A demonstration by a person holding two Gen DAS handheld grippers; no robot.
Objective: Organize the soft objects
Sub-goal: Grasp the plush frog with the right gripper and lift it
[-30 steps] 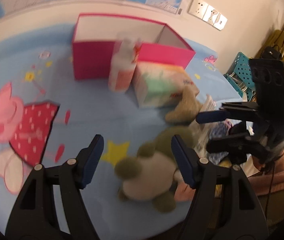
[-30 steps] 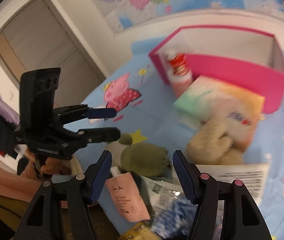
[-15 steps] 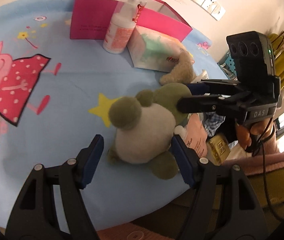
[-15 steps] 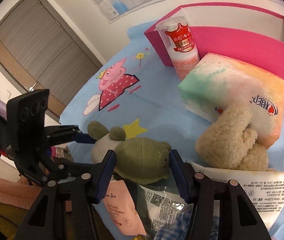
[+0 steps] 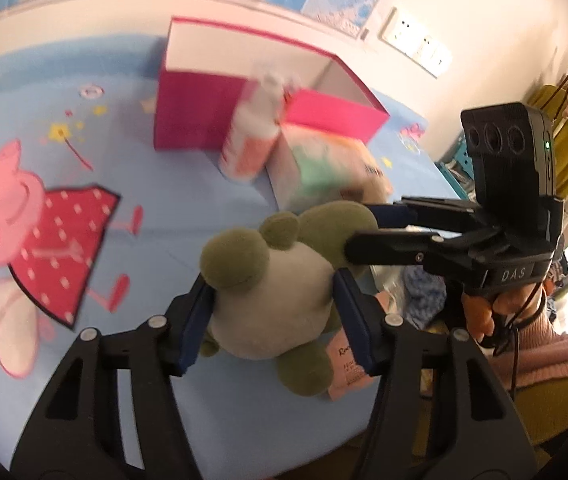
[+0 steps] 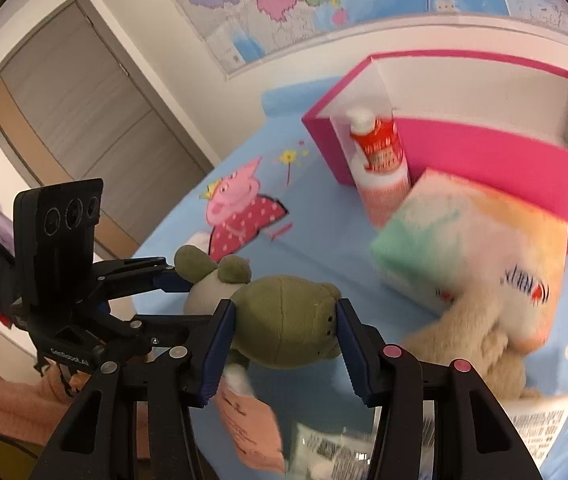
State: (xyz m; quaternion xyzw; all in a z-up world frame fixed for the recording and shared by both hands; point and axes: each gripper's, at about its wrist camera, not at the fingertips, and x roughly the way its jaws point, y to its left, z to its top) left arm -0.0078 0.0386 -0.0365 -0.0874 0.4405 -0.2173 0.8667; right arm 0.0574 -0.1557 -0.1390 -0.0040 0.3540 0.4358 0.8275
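A green frog plush [image 5: 284,280] with a pale belly lies near the front edge of the blue bedsheet [image 5: 172,208]. My left gripper [image 5: 274,320] has its blue pads pressed on the belly from both sides, and its jaws are still closing. My right gripper [image 6: 284,340] comes in from the other side. It squeezes the frog's green head [image 6: 284,320], and its jaws are closing too. Each gripper shows in the other's view: the right gripper [image 5: 363,228] at the head, the left gripper [image 6: 180,300] at the belly. An open pink box [image 6: 463,144] stands at the back.
In front of the pink box [image 5: 204,120] stand a lotion bottle [image 6: 379,168] and a pastel tissue pack [image 6: 471,240]. A beige plush [image 6: 471,344] leans on the pack. A pink sachet [image 6: 252,428] and printed packets [image 6: 331,448] lie under the frog. A door [image 6: 84,120] is at the left.
Both grippers have drawn in around the frog and narrowed. Their pads stood beside it before and now press on belly and head. The background is blurred.
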